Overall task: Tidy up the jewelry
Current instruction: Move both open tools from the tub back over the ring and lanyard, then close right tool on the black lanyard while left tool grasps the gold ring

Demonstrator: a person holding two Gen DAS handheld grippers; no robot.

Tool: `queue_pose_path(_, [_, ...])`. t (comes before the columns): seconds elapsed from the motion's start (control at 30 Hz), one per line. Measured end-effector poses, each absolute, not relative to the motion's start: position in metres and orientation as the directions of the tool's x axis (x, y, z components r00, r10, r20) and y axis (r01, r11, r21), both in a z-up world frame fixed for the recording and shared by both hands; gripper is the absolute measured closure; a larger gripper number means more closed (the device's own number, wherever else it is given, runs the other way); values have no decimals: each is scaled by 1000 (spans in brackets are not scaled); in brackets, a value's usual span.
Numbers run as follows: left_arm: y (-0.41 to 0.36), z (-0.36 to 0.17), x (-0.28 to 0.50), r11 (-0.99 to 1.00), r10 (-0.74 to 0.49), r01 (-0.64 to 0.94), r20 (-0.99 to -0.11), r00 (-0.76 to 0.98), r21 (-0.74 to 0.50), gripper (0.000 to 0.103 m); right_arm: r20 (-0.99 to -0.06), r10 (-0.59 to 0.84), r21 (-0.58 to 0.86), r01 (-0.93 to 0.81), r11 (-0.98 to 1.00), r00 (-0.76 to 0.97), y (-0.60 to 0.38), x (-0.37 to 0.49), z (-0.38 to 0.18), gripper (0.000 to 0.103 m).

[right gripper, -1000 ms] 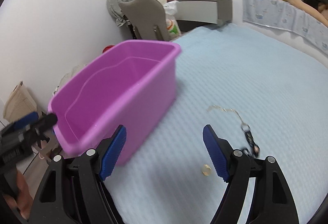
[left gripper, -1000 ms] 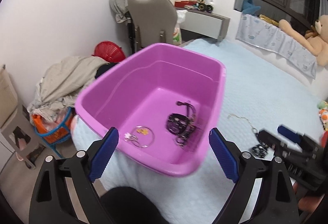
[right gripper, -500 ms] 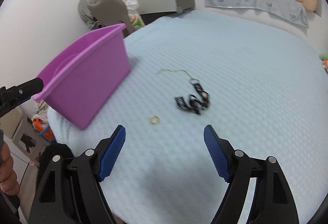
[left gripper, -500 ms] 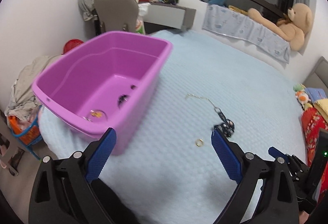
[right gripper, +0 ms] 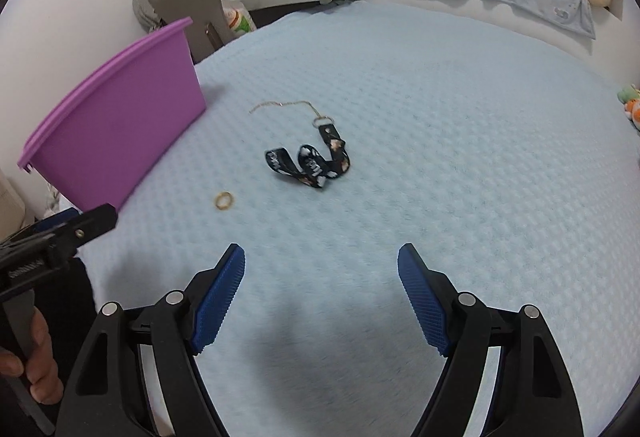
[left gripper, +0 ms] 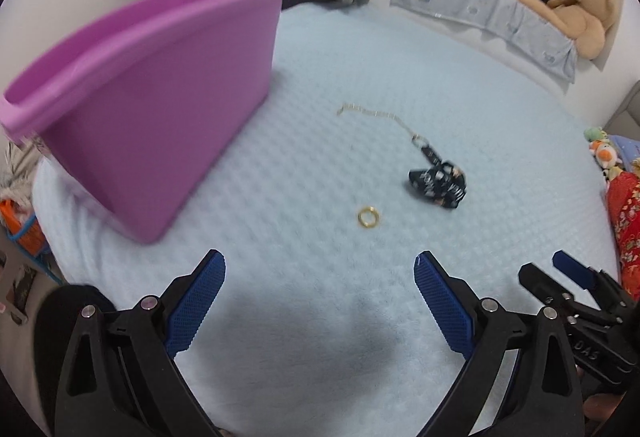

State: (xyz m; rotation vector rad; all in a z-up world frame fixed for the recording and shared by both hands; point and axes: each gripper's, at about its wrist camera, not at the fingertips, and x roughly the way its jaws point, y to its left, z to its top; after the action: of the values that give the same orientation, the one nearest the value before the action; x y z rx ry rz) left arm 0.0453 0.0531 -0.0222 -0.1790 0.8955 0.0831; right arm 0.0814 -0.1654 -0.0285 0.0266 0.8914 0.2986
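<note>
a: left gripper? wide, nothing between the pads. right gripper wide too, empty.

b: ok. loose pieces?

a: all on the light blue bedspread, none in a grip. gold ring closest, ahead of the left gripper and a touch right of its centre line. from the right wrist view, same gold ring ahead but off toward the left finger side.

b: so left hand nearer?

a: looks nearer to the left, but not by much. black printed strap beyond the ring and further right, bunched in folds. thin chain clipped to its metal loop, trailing away toward the purple bin.

b: long axis of strap plus chain?

a: diagonal, chain end up-left near the bin, strap end down-right. in the right view strap almost dead ahead between the fingers, chain behind it.

b: bin location?

a: left of everything, near the bed's edge, well apart from the ring. contents hidden from here, only outer wall showing.

b: guess at split?

a: probably ring for left, strap for right. ring flat and tiny, tricky pinch on soft quilt.
</note>
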Motion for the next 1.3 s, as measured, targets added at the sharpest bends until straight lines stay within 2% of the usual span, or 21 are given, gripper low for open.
queue_pose_path(0.57, [23,-86,100,977,37,-188,-793,607,-98,9,-771,334,153,-351,924,541,-157,168,-77,28])
queue_pose_path(1.0, [13,-107,126,977,64,-200,-798,600,-73,9,-779,385,148,-452,880,495,-144,215,-97,28])
queue_pose_path(1.3, [10,-112,136,978,89,-204,-800,593,-42,8,-784,377,143,-449,882,492,-135,235,-109,28])
